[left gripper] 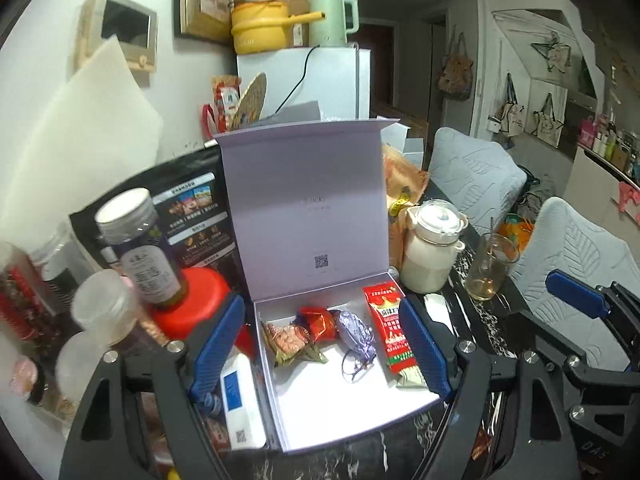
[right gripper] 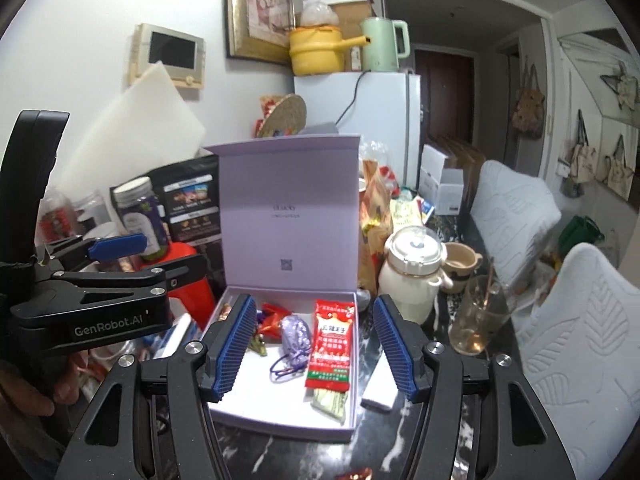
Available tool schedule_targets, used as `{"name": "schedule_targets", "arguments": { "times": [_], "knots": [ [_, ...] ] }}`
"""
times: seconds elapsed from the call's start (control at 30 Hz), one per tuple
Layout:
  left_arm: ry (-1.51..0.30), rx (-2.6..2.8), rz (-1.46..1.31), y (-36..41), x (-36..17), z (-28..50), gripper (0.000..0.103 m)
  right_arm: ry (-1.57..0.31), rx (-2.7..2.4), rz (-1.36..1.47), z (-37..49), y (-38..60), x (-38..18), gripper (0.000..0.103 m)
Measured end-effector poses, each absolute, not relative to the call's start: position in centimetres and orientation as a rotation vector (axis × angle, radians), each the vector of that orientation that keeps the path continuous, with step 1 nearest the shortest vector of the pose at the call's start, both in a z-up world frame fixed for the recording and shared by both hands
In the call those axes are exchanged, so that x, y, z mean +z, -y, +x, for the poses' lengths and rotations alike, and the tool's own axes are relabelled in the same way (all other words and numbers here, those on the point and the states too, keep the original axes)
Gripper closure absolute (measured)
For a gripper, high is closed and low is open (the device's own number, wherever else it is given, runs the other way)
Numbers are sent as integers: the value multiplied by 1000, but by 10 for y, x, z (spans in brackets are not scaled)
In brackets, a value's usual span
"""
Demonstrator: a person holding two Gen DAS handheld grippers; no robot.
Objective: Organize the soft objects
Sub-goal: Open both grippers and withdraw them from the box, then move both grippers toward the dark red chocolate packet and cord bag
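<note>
Left wrist view: my left gripper (left gripper: pixel 320 344) hangs above the open lavender gift box (left gripper: pixel 360 420), blue pads spread wide with nothing between them; the items showing in the gap lie on the box floor well below the jaws. Four soft things sit in the box: a crinkled foil snack packet (left gripper: pixel 290 338) at the left, a red foil-wrapped sweet (left gripper: pixel 318 322) touching it, a purple drawstring sachet (left gripper: pixel 356 334) in the middle, and a long red snack sachet (left gripper: pixel 390 328) against the right wall, its lower end over a pale green packet (left gripper: pixel 412 380). I judge they are gathered there because the box serves as the collecting place, its hinged lid (left gripper: pixel 304 200) propped upright to keep the mouth clear. A white tissue pack (left gripper: pixel 240 404) lies outside, just beside the left wall, possibly the next candidate. Right wrist view: my right gripper (right gripper: pixel 314 346) likewise stands parted and empty, aimed down at the same box (right gripper: pixel 288 428), with the purple sachet (right gripper: pixel 296 336) and red sachet (right gripper: pixel 332 346) framed between its pads. Both tools tilt moderately downward, side by side, the left one (right gripper: pixel 116 246) visible at the right camera's left edge, held by my hand (right gripper: pixel 24 392).
</note>
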State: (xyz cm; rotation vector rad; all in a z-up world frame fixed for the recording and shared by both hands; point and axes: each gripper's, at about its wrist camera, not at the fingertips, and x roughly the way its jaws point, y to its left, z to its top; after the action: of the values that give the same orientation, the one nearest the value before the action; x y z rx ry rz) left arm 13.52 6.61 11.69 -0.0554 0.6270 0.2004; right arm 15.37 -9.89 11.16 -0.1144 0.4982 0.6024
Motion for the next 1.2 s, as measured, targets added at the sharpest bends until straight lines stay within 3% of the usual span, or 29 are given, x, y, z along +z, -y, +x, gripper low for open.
{"name": "schedule_targets", "arguments": {
  "times": [0.1, 0.17, 0.2, 0.57, 1.2],
  "knots": [
    [-603, 193, -52, -61, 123, 115, 17, -481, 594, -118, 133, 108, 118, 38],
    [-581, 188, -51, -57, 127, 101, 3, -466, 586, -119, 119, 114, 122, 38],
    [-566, 189, -46, -53, 129, 93, 2, -460, 583, -120, 113, 117, 123, 37],
    [-508, 80, -1, -25, 130, 40, 2, -434, 570, -108, 51, 143, 121, 31],
    [-550, -15, -45, -1, 88, 15, 2, -525, 559, -72, 21, 175, 68, 30]
  ]
}}
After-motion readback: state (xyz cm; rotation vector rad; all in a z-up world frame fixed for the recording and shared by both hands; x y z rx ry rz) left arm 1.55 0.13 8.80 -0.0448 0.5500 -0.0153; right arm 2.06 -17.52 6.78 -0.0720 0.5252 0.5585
